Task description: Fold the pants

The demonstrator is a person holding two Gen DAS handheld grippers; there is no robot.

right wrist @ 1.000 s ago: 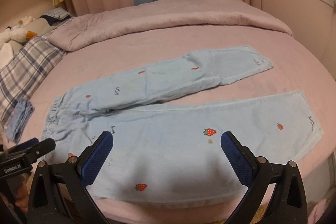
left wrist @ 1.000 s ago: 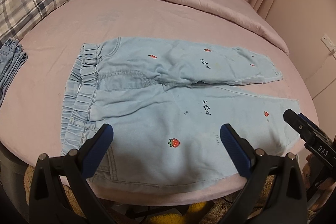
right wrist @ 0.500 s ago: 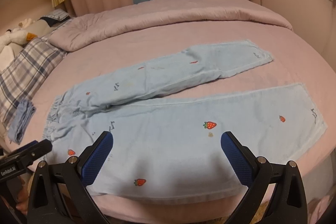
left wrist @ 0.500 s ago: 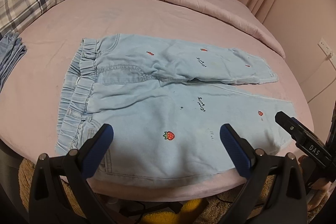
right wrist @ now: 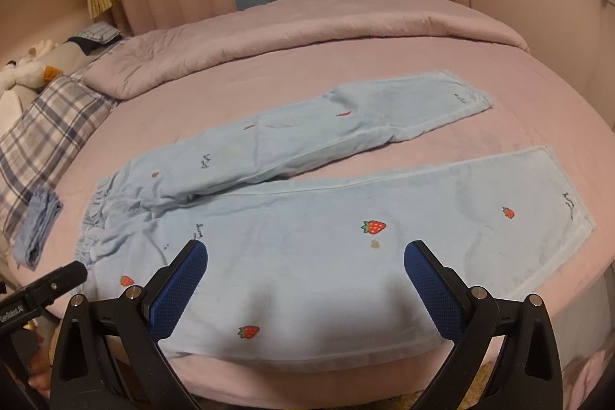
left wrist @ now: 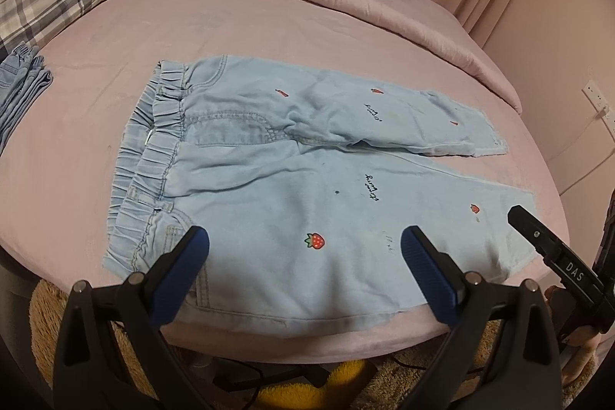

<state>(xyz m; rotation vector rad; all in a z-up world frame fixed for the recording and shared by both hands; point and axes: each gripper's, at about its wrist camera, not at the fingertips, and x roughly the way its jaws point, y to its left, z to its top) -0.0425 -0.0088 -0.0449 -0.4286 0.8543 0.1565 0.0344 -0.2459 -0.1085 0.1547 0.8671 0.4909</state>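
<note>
- Pale-blue soft denim pants (left wrist: 276,187) with strawberry prints lie flat on the pink bed (left wrist: 115,37), legs spread apart.
- Limp and light, I judge; I'd pinch waistband (left wrist: 153,141) and hem (right wrist: 572,202).
- Both my grippers, left (left wrist: 305,248) and right (right wrist: 305,264), hover with fingers spread wide, empty.

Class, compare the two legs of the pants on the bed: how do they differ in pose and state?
The near leg lies flat and smooth; the far leg looks narrower and creased along its edge. The near leg reaches the bed's front edge; the far leg angles away from it. Both are light blue with strawberries.
</note>
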